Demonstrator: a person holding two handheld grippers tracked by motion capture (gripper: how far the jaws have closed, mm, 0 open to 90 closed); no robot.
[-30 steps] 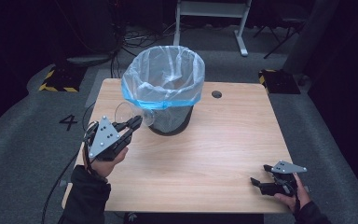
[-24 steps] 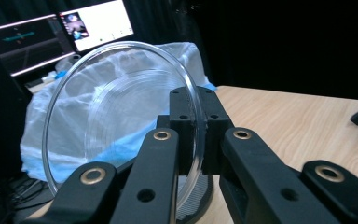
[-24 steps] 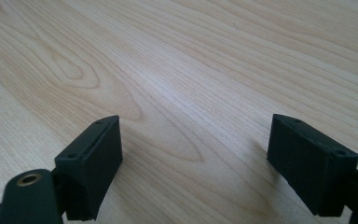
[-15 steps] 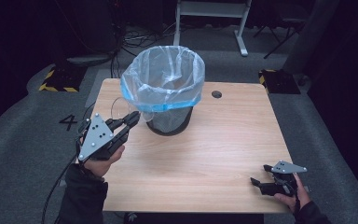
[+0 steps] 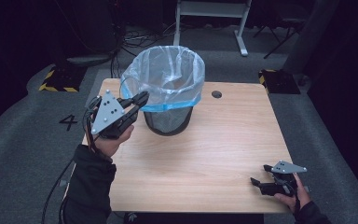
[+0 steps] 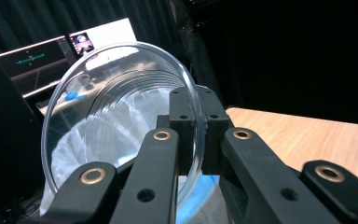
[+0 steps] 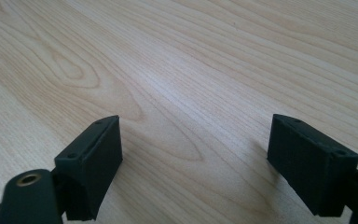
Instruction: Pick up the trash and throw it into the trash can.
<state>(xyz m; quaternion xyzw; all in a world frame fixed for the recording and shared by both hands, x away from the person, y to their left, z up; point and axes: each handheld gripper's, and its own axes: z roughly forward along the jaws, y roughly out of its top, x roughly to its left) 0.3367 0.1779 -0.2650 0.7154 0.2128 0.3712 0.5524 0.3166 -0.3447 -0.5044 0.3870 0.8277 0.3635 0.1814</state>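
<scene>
Right gripper [image 7: 196, 158]: jaws held wide apart, low over the table.
Table [image 7: 205, 60]: pale wood grain seen between the jaws.

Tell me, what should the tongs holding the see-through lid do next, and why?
Probably lift the left tongs a bit farther over the bin's rim, then let go. They are shut on the clear lid right beside the bag-lined bin, and the lid isn't over the opening yet.
</scene>
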